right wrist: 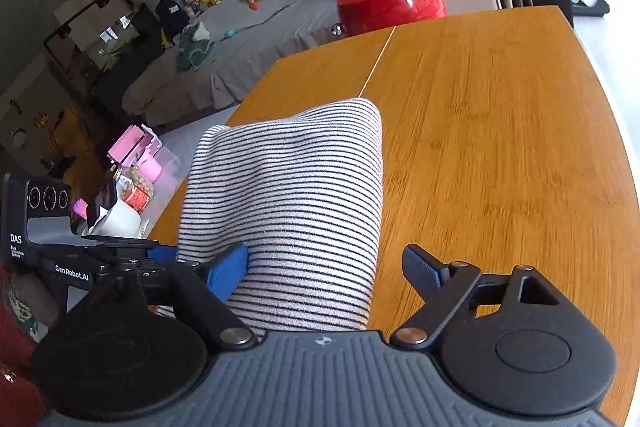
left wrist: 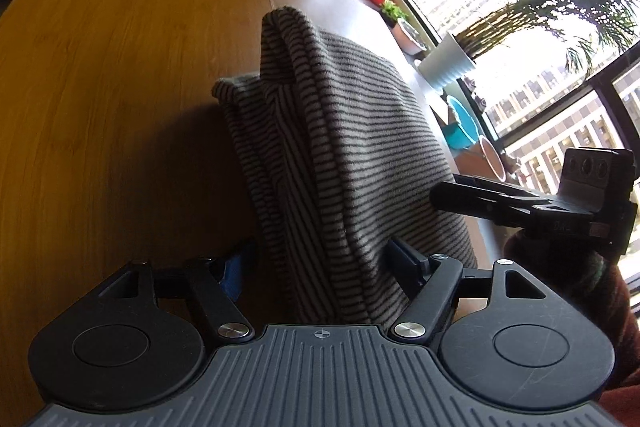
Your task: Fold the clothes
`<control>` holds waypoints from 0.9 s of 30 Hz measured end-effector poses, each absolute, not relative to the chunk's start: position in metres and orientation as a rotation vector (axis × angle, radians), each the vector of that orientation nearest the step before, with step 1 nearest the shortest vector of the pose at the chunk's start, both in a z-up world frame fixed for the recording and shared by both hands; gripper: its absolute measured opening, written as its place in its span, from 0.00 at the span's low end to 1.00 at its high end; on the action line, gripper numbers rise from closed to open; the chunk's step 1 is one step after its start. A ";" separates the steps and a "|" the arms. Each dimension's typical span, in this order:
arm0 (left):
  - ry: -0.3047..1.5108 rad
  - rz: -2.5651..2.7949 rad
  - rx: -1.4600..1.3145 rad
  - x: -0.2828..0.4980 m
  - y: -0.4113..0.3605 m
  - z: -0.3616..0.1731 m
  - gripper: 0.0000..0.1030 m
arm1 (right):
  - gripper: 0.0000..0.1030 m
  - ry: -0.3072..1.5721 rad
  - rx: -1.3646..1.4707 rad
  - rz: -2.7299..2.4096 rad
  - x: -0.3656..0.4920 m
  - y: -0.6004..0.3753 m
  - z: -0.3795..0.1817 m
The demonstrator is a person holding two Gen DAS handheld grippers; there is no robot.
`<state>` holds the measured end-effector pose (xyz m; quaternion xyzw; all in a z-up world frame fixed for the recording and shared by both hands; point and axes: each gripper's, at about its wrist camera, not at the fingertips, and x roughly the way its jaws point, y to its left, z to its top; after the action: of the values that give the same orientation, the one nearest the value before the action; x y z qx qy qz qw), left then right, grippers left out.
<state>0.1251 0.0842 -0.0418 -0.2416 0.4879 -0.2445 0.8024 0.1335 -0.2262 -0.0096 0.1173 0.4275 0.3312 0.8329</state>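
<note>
Striped grey-and-black knit garment [left wrist: 328,155] lying on honey-coloured wooden worktop [left wrist: 100,87], already doubled into a long narrow bundle with layered edges showing on one side (further folds possibly left). Long axis running straight away from both cameras, rounded far end toward the worktop's middle. Left gripper [left wrist: 320,263] and right gripper [right wrist: 324,267] both spread, straddling the near end, pinching nothing.
</note>
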 end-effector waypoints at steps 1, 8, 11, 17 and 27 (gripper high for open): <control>1.044 -0.538 -0.531 0.130 0.083 -0.044 0.74 | 0.83 0.911 0.245 0.718 0.136 -0.224 -0.010; 0.995 -0.557 -0.587 0.159 0.097 -0.053 0.58 | 0.75 0.941 0.204 0.776 0.154 -0.204 -0.015; 0.939 -0.514 -0.589 0.182 0.120 -0.049 0.57 | 0.71 0.912 0.155 0.783 0.171 -0.186 -0.004; 0.839 -0.388 -0.596 0.239 0.178 -0.048 0.57 | 0.68 0.845 0.116 0.826 0.242 -0.124 0.002; 0.743 -0.268 -0.625 0.281 0.224 -0.044 0.56 | 0.72 0.793 0.117 0.820 0.336 -0.057 -0.021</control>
<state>0.2806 0.2242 -0.0438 -0.2996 0.3561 -0.1286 0.8757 0.3364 -0.0570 -0.0213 0.0554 0.3750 0.3879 0.8401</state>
